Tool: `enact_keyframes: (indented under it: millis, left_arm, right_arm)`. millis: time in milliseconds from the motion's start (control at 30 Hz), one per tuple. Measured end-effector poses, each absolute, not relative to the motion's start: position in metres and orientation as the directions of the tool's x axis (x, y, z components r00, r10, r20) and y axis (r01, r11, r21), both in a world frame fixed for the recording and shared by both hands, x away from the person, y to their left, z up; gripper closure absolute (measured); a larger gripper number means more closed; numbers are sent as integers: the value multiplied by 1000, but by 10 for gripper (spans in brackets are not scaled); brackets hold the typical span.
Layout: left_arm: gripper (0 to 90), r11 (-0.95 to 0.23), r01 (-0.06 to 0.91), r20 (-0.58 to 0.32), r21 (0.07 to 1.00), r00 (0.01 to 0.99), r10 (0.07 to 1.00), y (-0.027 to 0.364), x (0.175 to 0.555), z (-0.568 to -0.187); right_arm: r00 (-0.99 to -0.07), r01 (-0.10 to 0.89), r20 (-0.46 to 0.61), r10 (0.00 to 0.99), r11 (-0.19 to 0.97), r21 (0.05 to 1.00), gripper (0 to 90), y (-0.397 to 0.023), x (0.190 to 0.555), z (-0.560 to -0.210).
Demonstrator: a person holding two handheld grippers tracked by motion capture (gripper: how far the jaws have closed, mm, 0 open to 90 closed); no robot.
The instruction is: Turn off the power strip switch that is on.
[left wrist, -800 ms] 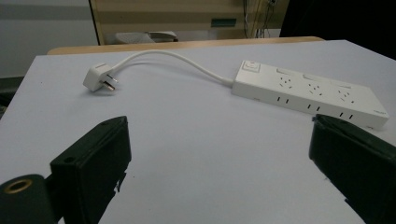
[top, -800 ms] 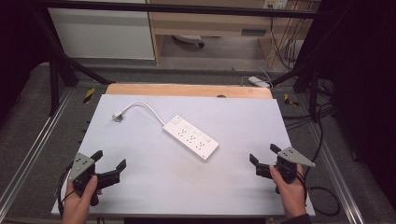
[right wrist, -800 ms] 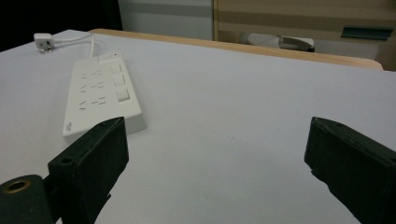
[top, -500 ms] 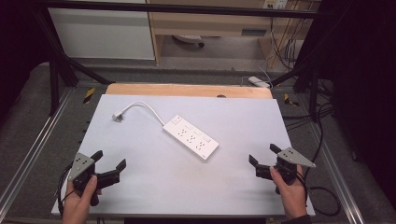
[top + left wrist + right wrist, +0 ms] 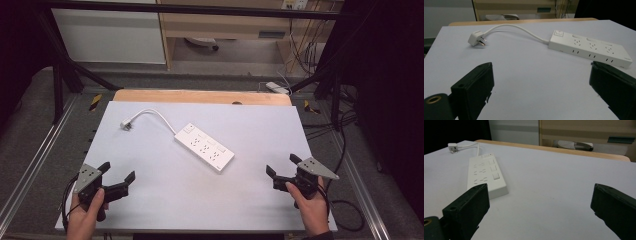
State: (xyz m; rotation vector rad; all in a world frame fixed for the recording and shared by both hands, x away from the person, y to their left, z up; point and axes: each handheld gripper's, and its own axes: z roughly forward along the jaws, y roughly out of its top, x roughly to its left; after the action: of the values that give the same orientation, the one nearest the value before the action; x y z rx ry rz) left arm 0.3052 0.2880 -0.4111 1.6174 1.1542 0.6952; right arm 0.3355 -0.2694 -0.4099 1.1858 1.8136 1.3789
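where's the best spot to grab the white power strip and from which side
Probably across its narrow width, near the plain end away from the cord. The power strip lies flat and diagonal mid-table, a long slim block, so its long side edges suit the jaws. The right gripper, open and empty, faces that end; come from above.

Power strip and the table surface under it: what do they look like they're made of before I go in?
Power strip: looks like white moulded plastic, smooth with a slight sheen and rounded edges; its cord and plug look like matching white plastic or rubbery sheathing. Table surface: a flat, matt pale grey sheet, probably laminate or mat; a wood-look strip shows along its far edge.
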Motion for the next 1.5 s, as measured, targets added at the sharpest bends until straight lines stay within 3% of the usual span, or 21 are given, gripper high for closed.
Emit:
enact_keyframes:
  millis: [500,933,1500]
  left_arm:
    - [52,-68,363,-83,929,387,918,286,305,-411]
    - [51,-67,358,-88,931,398,913,284,305,-411]
    - [51,-75,360,-80,930,399,914,283,305,-413]
  right_arm:
    - [-462,296,82,883,67,953,28,-260,339,-375]
    - [-504,308,93,858,78,948,54,-239,365,-346]
    - [-558,280,33,829,151,948,51,-207,391,-323]
